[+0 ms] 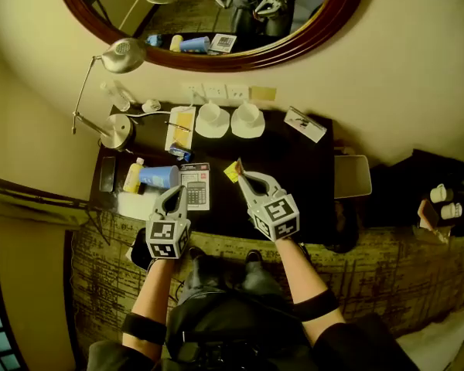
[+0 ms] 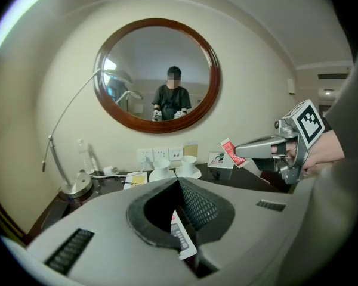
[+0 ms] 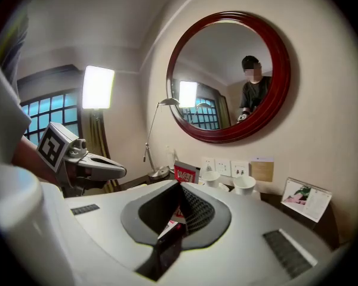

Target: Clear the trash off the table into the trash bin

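Mid-frame over the table (image 1: 294, 184), right gripper (image 1: 240, 175) grasps a small packet (image 2: 229, 153), left gripper (image 1: 182, 191) clenched empty; next, carry it to the trash bin (image 1: 353, 176).

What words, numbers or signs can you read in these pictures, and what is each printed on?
Nothing can be read with certainty.
Packet held in the right gripper: red print, too small to read.
Calculator: key marks, too small to read.
Folded card: a picture, and any print is blurred.
Marker cubes: square patterns only, no words.
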{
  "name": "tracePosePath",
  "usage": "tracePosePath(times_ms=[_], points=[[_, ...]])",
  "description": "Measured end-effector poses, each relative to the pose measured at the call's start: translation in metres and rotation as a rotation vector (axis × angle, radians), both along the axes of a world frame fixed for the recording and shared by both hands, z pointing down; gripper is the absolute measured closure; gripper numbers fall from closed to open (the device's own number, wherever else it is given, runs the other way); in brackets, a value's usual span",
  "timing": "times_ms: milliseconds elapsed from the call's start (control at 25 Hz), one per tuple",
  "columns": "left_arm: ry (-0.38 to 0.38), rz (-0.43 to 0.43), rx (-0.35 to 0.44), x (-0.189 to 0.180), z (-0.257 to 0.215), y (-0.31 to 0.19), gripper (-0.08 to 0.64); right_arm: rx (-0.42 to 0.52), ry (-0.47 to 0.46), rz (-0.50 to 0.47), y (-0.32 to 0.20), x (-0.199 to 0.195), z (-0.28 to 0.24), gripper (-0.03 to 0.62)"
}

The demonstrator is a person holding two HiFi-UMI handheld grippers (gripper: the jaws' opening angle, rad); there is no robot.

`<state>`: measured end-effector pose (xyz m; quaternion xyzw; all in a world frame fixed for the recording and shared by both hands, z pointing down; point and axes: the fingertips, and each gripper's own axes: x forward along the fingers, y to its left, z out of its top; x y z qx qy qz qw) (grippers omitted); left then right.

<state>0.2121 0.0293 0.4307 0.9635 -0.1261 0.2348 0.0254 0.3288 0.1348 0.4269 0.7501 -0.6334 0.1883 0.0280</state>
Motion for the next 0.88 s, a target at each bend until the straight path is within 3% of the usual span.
tracePosePath(times_ms=[200,520,720,880], points=[[-0.038,-0.192,0.019,-0.078,0.005,-0.035,0.559,-0.003,-0.012,-0.229,-0.071,-0.062,0.002,0.565],[-0.045,-0.597,-0.022,-0.284,0.030,-0.095,0.559,-0.085,0.082,-0.698,-0.191,-0.255,0.022,0.565],[-0.074,-0.768,-0.034,-0.398,0.066,-0.127,0.559,-0.114,0.145,-0.910,-0.244,-0.374,0.063,0.565],[-0.098,-0.856,-0.113,-0.458,0.109,-0.140,0.559,-0.177,0.149,-1.037,-0.265,-0.452,0.114,0.565]])
